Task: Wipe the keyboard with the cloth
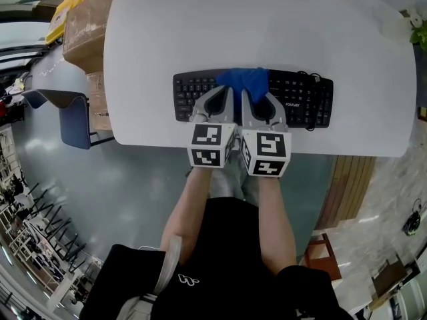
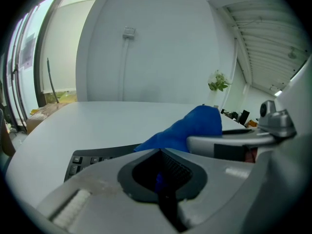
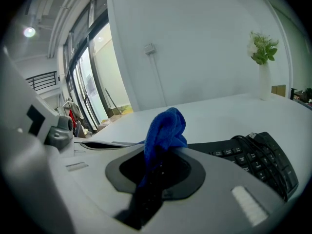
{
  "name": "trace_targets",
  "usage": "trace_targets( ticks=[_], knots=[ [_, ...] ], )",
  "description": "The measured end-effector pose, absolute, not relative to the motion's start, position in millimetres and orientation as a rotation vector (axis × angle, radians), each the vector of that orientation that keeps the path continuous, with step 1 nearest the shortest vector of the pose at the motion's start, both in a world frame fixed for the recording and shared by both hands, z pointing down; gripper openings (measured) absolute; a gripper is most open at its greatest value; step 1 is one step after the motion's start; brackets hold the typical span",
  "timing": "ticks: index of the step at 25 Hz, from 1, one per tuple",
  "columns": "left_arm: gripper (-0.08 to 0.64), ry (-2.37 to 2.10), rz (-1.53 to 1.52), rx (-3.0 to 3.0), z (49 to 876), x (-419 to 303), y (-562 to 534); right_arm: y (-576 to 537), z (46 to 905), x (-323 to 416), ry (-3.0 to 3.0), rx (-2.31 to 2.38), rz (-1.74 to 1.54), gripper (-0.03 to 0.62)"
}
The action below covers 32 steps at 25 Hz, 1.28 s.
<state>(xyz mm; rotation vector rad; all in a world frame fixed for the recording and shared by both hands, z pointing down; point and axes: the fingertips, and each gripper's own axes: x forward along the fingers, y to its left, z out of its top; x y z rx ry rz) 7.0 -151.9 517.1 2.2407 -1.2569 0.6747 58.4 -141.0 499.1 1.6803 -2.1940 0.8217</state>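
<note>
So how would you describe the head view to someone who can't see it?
Seen from above, the left gripper and right gripper sit side by side, both pinching a blue cloth on the middle of a black keyboard. The keyboard lies near the front edge of a white table, with cardboard boxes at the picture's left.

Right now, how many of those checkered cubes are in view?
2: one cube on the left gripper, another cube on the right gripper, side by side at the table's near edge.

Blue cloth, black keyboard, plain white table.
</note>
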Motion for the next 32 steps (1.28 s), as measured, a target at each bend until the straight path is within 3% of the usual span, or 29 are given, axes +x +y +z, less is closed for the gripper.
trace_targets(
  ticks=[32],
  knots=[
    [0.0,-0.991,0.767,2.39,525,152,-125,-109,495,209,-1.995,1.955,0.838,0.074]
  ],
)
